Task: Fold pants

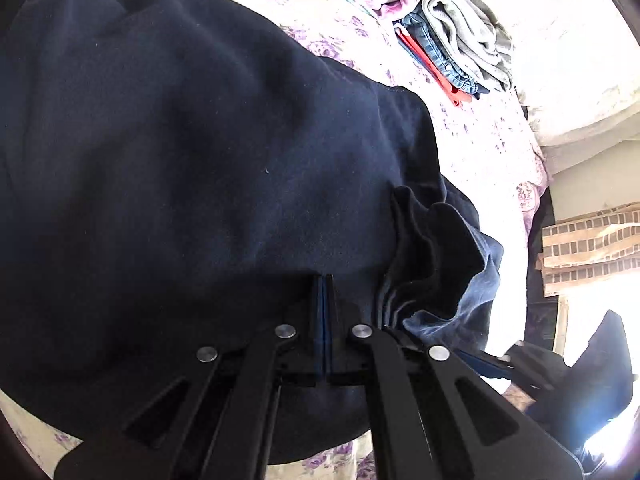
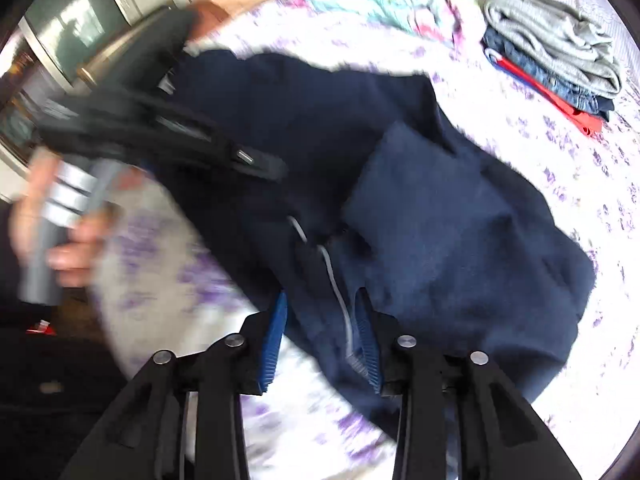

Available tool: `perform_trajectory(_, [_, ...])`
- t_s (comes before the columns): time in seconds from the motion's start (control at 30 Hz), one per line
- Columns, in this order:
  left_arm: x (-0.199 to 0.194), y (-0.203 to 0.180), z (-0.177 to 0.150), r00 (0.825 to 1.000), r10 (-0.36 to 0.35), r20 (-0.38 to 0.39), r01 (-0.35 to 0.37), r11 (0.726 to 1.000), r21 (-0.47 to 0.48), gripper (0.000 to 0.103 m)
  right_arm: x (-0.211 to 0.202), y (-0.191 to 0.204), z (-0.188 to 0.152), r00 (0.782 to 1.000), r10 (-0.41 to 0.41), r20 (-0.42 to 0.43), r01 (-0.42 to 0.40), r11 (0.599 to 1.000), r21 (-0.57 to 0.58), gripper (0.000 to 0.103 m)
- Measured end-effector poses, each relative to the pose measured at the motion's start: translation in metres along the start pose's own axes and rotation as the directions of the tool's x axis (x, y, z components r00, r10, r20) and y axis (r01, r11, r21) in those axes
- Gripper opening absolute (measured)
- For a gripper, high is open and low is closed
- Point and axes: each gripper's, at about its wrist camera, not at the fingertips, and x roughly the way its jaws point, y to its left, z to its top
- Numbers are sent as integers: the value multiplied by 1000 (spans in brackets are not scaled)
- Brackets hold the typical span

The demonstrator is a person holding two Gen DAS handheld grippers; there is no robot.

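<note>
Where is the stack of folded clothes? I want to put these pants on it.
The stack of folded clothes lies upper right in both wrist views, on the floral bedspread beyond the navy pants.

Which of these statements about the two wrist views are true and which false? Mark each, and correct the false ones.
1. The navy pants lie on a floral bedsheet. True.
2. The left gripper has its fingers wide apart. False: they are closed together.
3. A stack of folded clothes sits on the bed beyond the pants. True.
4. The right gripper is fully closed. False: its fingers stand apart, with a pale drawstring and navy cloth between them.
5. The top garment of the stack is red. False: it is grey.
</note>
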Motion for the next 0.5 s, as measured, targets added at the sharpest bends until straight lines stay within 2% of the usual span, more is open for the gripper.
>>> perform_trajectory(0.07, [-3, 3, -1, 1000, -2, 0, 2, 1000, 2, 1, -26, -4, 5, 996, 54, 71, -56, 998, 25, 57])
perform_trajectory(0.13, [-2, -1, -3, 1000, -2, 3, 2, 1000, 4, 1, -29, -17, 14, 996, 42, 84, -46, 997, 54, 52])
perform_trajectory(0.17, [-2, -1, -5, 1000, -3, 2, 3, 1000, 3, 1, -21, -22, 21, 999, 17, 52, -20, 998, 53, 27])
perform_trajectory(0.2, [-3, -1, -6, 1000, -1, 0, 1, 1000, -2, 1, -7, -28, 26, 1000, 4, 8, -5, 998, 56, 13])
perform_trajectory(0.23, [-2, -3, -4, 1000, 5, -5, -5, 1000, -8, 1, 5, -35, 31, 1000, -7, -16, 8, 998, 66, 5])
perform_trajectory(0.33, [-16, -14, -7, 999, 30, -9, -30, 999, 20, 1, 32, -55, 49, 997, -67, -27, 69, 993, 99, 6])
perform_trajectory(0.4, [-28, -28, -10, 1000, 6, 6, -7, 998, 66, 1, 47, -61, 62, 997, -70, -23, 72, 988, 133, 6])
perform_trajectory(0.43, [-33, -34, -11, 1000, -1, 8, 0, 996, 85, 1, 61, -63, 66, 996, -77, -54, 83, 987, 138, 6])
perform_trajectory(0.5, [-34, -37, -12, 1000, 20, 4, -21, 996, 87, 1, 80, -68, 68, 994, -77, -82, 88, 986, 141, 0])
